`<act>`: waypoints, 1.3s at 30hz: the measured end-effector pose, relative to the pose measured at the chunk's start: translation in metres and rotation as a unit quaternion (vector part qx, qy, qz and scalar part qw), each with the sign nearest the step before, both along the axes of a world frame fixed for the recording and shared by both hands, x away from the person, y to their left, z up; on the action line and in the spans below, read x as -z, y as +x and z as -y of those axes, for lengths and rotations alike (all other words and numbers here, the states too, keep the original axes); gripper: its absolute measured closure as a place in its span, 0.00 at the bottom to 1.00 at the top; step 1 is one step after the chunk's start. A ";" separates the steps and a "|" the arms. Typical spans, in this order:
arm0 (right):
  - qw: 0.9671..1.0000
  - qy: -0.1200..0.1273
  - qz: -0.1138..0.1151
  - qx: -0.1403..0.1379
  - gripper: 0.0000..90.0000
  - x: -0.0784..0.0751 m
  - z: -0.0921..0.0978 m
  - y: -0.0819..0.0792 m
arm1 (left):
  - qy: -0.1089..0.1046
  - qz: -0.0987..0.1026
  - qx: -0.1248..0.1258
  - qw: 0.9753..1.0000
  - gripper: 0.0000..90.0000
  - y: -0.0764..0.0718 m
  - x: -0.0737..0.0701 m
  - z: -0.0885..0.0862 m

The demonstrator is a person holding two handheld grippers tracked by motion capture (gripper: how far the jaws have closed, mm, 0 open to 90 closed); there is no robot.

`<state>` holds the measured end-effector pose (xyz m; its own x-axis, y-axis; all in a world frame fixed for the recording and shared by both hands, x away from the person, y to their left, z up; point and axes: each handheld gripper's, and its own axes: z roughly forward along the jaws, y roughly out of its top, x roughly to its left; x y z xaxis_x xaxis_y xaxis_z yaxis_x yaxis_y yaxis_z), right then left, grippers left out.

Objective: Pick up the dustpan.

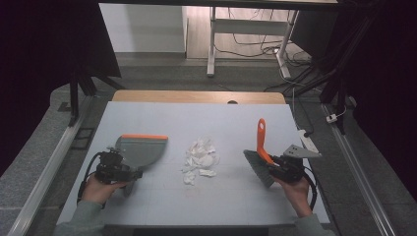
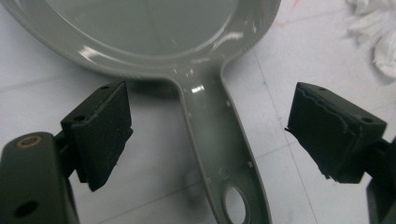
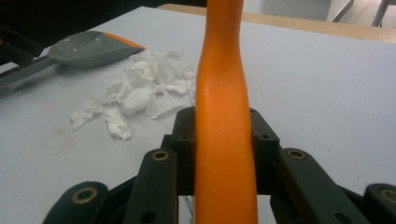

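Note:
A grey dustpan (image 1: 140,150) with an orange lip lies flat on the white table, left of centre. Its handle (image 2: 219,140) runs between the jaws of my left gripper (image 2: 208,128), which stands open around it without touching. A heap of crumpled white paper scraps (image 1: 200,160) lies in the middle of the table, also seen as paper scraps (image 3: 135,95) beyond the brush. My right gripper (image 1: 281,166) is shut on the orange handle (image 3: 224,116) of a hand brush (image 1: 260,162), whose grey bristles point toward the scraps. The dustpan (image 3: 88,49) lies at the far left in the right gripper view.
The white table (image 1: 196,118) has a wooden strip along its far edge. A small white object (image 1: 309,142) lies at the right edge near the right hand. Desk legs and cables stand on the floor beyond.

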<state>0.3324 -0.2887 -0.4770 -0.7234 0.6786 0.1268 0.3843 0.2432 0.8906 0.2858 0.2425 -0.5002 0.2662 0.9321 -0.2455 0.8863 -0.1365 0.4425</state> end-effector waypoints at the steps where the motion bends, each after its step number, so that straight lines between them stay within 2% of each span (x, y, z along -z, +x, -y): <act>1: 1.000 -0.001 0.000 0.000 0.78 0.000 0.000 0.000 | 0.000 -0.003 0.002 1.000 0.16 0.001 0.002 0.001; 6: 1.000 -0.002 0.000 0.000 0.78 0.000 -0.001 0.000 | -0.002 -0.007 -0.005 1.000 0.17 0.004 0.010 0.002; 8: 1.000 -0.003 0.000 0.001 0.78 0.001 -0.001 0.000 | 0.000 -0.001 -0.018 1.000 0.20 0.005 0.013 0.002; 23: 1.000 -0.006 0.000 0.005 0.78 0.001 -0.001 0.000 | -0.014 0.003 -0.044 0.999 0.33 0.008 0.023 0.000; 31: 1.000 -0.012 0.000 0.006 0.78 0.002 -0.002 0.000 | -0.024 0.013 -0.058 0.998 0.48 0.008 0.024 0.000; 35: 1.000 -0.014 -0.001 0.007 0.78 0.003 -0.002 0.000 | -0.046 0.009 -0.057 0.997 0.53 0.008 0.026 -0.003; 39: 1.000 -0.015 0.001 0.007 0.78 0.002 -0.001 0.000 | -0.052 0.009 -0.059 0.997 0.59 0.008 0.025 -0.003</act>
